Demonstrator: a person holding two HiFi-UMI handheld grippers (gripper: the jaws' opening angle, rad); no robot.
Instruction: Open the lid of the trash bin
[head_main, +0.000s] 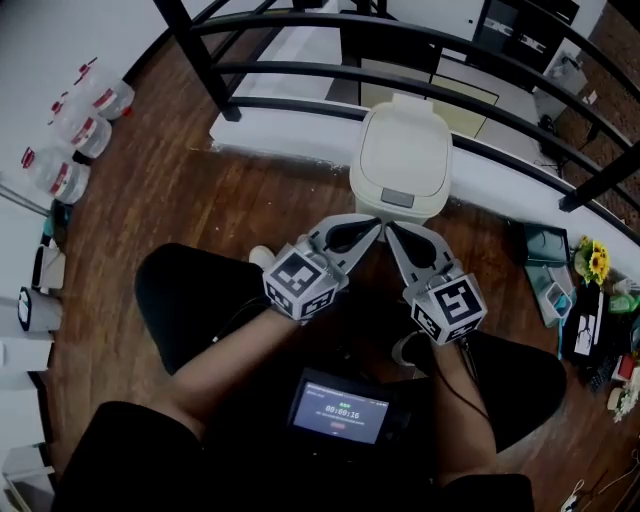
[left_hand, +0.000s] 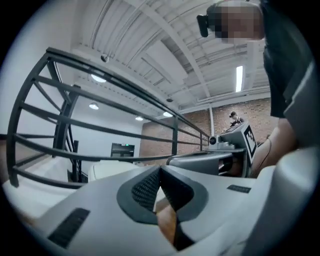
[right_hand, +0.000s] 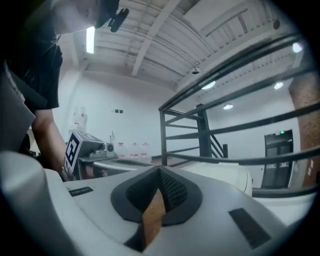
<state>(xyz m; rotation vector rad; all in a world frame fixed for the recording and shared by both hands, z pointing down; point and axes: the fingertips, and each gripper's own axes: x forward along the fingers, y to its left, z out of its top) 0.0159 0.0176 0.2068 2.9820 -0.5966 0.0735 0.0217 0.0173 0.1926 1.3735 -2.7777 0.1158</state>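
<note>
The cream trash bin (head_main: 402, 160) stands on the wooden floor by the railing, its lid down flat with a grey push plate at the near edge. My left gripper (head_main: 373, 227) and right gripper (head_main: 391, 229) point at the bin's near side, tips almost meeting just below it. Both are shut with nothing between the jaws. In the left gripper view the shut left gripper (left_hand: 160, 170) has the pale bin (left_hand: 107, 170) beyond it to the left. In the right gripper view the shut right gripper (right_hand: 160, 172) has the bin (right_hand: 222, 173) to its right.
A black metal railing (head_main: 330, 75) runs behind the bin above a white ledge (head_main: 290, 135). Water bottles (head_main: 75, 125) lie on the floor at far left. Yellow flowers (head_main: 597, 262) and clutter sit at the right edge. A device with a lit screen (head_main: 338, 411) rests on the person's lap.
</note>
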